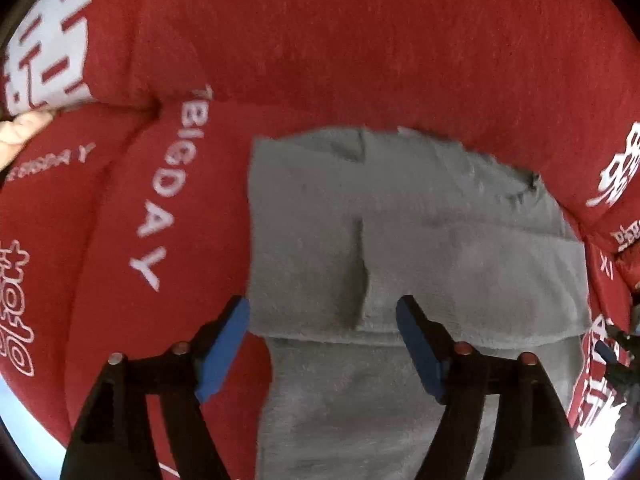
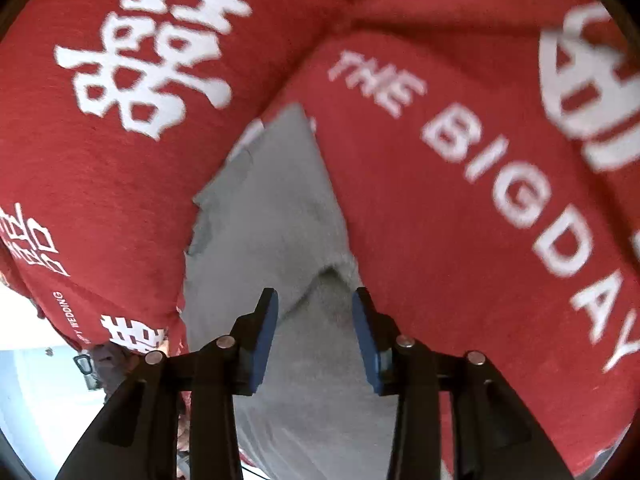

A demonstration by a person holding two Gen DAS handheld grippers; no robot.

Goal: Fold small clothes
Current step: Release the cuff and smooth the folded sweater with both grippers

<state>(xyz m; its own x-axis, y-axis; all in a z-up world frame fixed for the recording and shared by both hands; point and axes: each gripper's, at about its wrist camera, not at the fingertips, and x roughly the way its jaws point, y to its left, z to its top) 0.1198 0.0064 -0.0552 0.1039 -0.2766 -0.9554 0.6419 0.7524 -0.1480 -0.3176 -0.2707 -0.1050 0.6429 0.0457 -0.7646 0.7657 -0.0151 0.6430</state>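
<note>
Left tongs [image 1: 323, 322] and right tongs [image 2: 315, 312] hung open, empty, over the grey garment [image 1: 420, 248]; next pinch should catch both layers squarely.

You get even, soft light on the red quilt [image 1: 360, 40], slight motion blur throughout, dark fisheye corners, and blown-out white beyond its lower-left edge.
</note>
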